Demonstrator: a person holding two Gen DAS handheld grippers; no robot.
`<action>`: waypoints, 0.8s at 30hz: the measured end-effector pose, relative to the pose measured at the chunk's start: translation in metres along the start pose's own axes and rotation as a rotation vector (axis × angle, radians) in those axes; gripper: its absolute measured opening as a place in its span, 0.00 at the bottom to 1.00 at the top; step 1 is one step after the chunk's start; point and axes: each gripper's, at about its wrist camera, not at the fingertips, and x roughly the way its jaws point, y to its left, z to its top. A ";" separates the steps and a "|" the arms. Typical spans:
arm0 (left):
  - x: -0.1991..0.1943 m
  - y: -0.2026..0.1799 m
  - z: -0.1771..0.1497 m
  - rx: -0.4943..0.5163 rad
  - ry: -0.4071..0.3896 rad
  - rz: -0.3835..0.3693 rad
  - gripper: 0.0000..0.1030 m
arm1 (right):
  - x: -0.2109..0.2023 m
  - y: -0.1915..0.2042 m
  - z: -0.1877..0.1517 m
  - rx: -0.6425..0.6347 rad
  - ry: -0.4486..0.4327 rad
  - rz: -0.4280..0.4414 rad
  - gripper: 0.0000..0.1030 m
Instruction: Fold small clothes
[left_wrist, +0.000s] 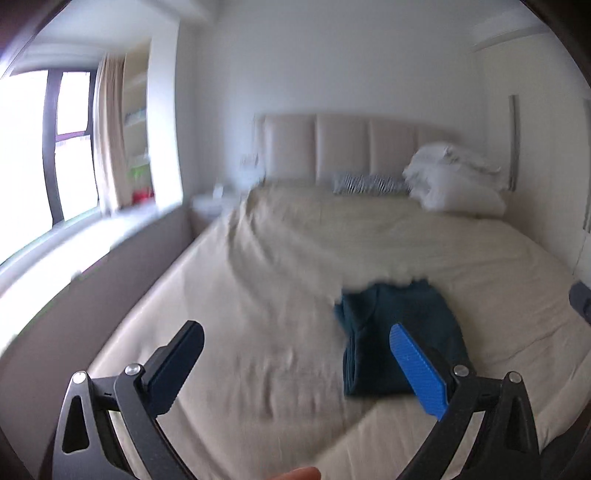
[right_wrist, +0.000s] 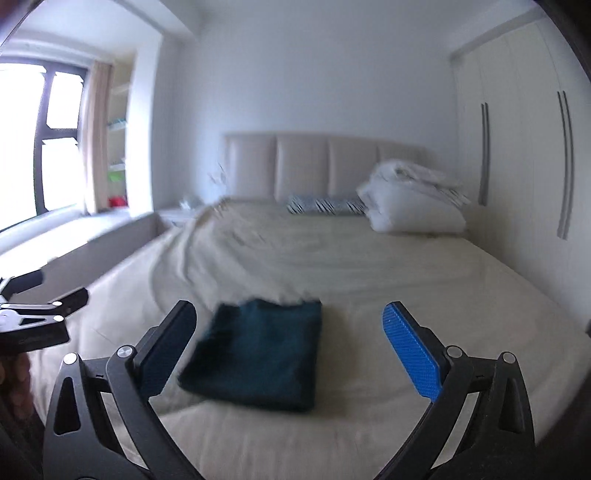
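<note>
A dark teal garment (left_wrist: 399, 332) lies folded into a flat rectangle on the beige bed sheet (left_wrist: 266, 280). It also shows in the right wrist view (right_wrist: 258, 350). My left gripper (left_wrist: 295, 365) is open and empty, held above the bed to the left of the garment. My right gripper (right_wrist: 288, 350) is open and empty, held above the bed with the garment between its fingers in view. The left gripper also shows at the left edge of the right wrist view (right_wrist: 40, 299).
White pillows (right_wrist: 413, 199) and a striped cushion (right_wrist: 325, 205) lie at the padded headboard (right_wrist: 317, 162). A window (left_wrist: 33, 147) and ledge run along the left. A white wardrobe (right_wrist: 524, 147) stands on the right.
</note>
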 end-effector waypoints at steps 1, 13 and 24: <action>0.008 0.000 -0.007 -0.014 0.050 -0.009 1.00 | 0.003 0.003 -0.005 0.008 0.031 -0.001 1.00; 0.040 -0.005 -0.061 -0.036 0.252 -0.013 1.00 | 0.049 0.006 -0.079 0.106 0.323 -0.002 1.00; 0.045 -0.004 -0.067 -0.030 0.271 0.002 1.00 | 0.070 0.007 -0.093 0.113 0.363 -0.008 1.00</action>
